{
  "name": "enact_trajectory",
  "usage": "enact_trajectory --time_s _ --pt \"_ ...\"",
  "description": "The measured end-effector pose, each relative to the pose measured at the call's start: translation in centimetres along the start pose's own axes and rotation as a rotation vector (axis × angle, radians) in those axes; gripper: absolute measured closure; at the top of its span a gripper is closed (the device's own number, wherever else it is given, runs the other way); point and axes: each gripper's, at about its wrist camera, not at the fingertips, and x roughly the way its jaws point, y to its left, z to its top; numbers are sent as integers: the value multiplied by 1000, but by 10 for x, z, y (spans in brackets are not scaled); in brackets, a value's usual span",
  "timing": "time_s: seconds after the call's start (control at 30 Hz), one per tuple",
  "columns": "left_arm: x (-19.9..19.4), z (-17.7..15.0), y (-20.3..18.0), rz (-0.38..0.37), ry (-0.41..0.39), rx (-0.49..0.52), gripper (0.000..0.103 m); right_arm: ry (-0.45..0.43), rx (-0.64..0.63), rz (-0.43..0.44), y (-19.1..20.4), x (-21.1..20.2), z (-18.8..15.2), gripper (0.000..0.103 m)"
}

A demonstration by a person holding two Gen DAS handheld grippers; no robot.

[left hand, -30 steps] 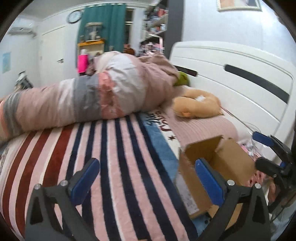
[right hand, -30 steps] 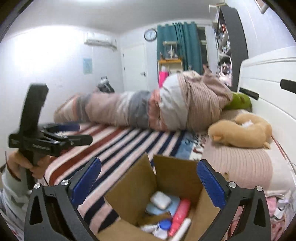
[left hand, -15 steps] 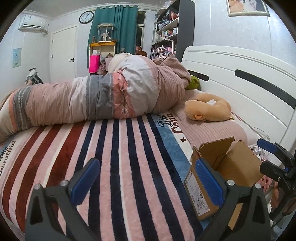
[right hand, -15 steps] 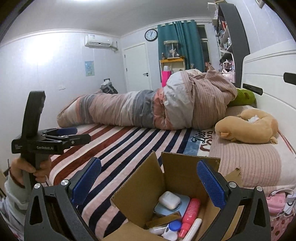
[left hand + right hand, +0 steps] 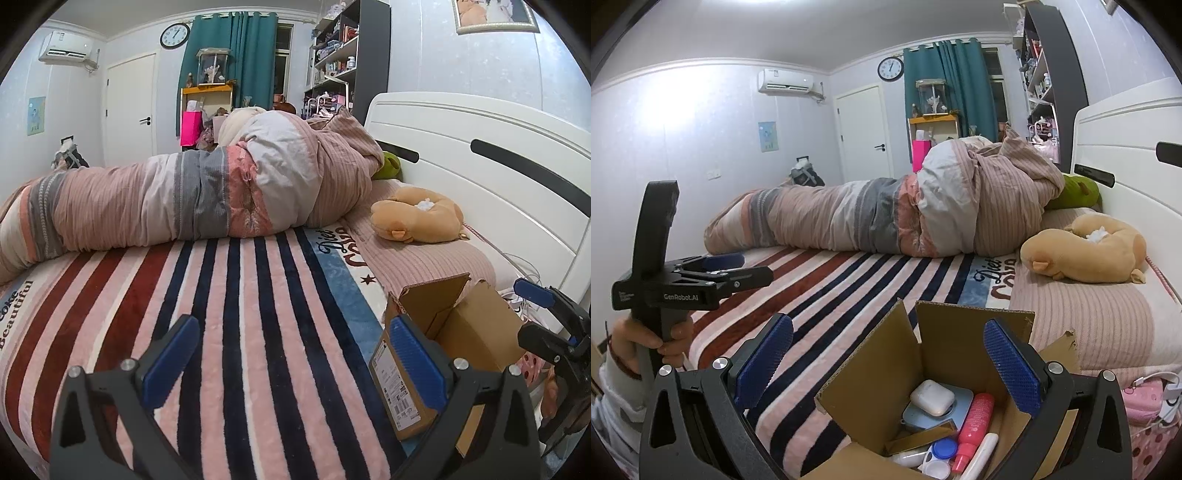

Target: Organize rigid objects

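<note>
Box (image 5: 945, 369) sits open on the striped blanket (image 5: 240, 332), near the right edge of the bed, flaps raised for access; inside lie an earbud case (image 5: 931, 397), pink bottle (image 5: 973, 421) and small containers. Right gripper (image 5: 888, 356) hovers above it, jaws released and empty. Left gripper (image 5: 295, 356) waits left of the box, likewise spread.

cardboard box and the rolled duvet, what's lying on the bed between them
Only the striped blanket lies between the cardboard box and the rolled duvet; nothing sits on that stretch in the right wrist view.
</note>
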Motion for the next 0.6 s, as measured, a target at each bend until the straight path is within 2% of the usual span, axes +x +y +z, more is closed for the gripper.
enact_trajectory --time_s 0.6 --pt "2 -1 2 4 -3 -18 1 2 27 -24 4 0 -5 0"
